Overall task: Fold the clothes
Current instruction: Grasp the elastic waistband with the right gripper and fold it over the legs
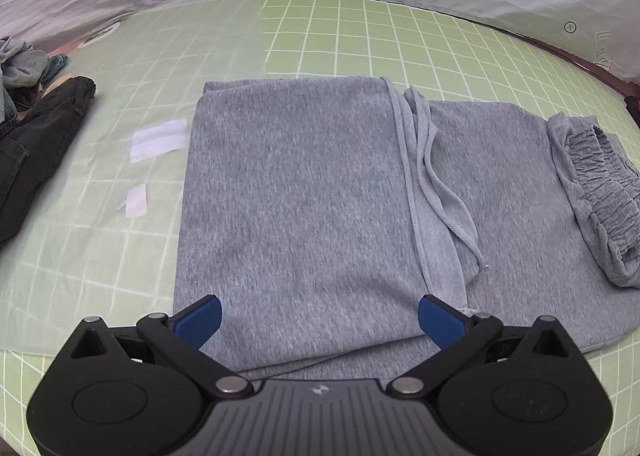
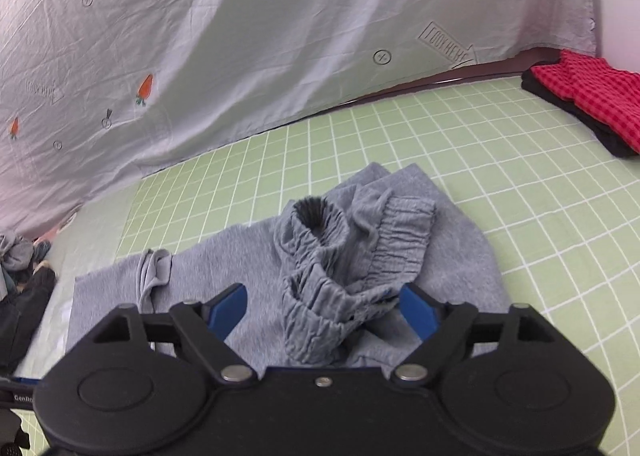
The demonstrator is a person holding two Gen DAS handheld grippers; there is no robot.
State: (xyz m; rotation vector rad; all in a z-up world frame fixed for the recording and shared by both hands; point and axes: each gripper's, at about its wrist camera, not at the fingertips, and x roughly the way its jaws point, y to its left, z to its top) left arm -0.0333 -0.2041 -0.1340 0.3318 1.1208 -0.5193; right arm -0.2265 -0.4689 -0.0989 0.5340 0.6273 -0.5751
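Note:
Grey sweatpants (image 1: pixel 304 192) lie partly folded on the green checked mat (image 1: pixel 360 36), with a drawstring (image 1: pixel 436 184) across the middle and elastic cuffs (image 1: pixel 600 188) bunched at the right. My left gripper (image 1: pixel 320 320) is open, just above the near edge of the folded part, holding nothing. In the right wrist view the sweatpants (image 2: pixel 248 252) show with the cuffs (image 2: pixel 340 256) piled on top. My right gripper (image 2: pixel 322 312) is open with the cuffs lying between its blue fingers (image 2: pixel 228 310), not clamped.
A dark garment (image 1: pixel 36 144) and a pile of grey and denim clothes (image 1: pixel 24 64) lie at the left. White tape strips (image 1: pixel 158 140) sit on the mat. A folded red checked garment (image 2: pixel 592 96) on a black one lies far right. A pale printed sheet (image 2: pixel 240 36) hangs behind.

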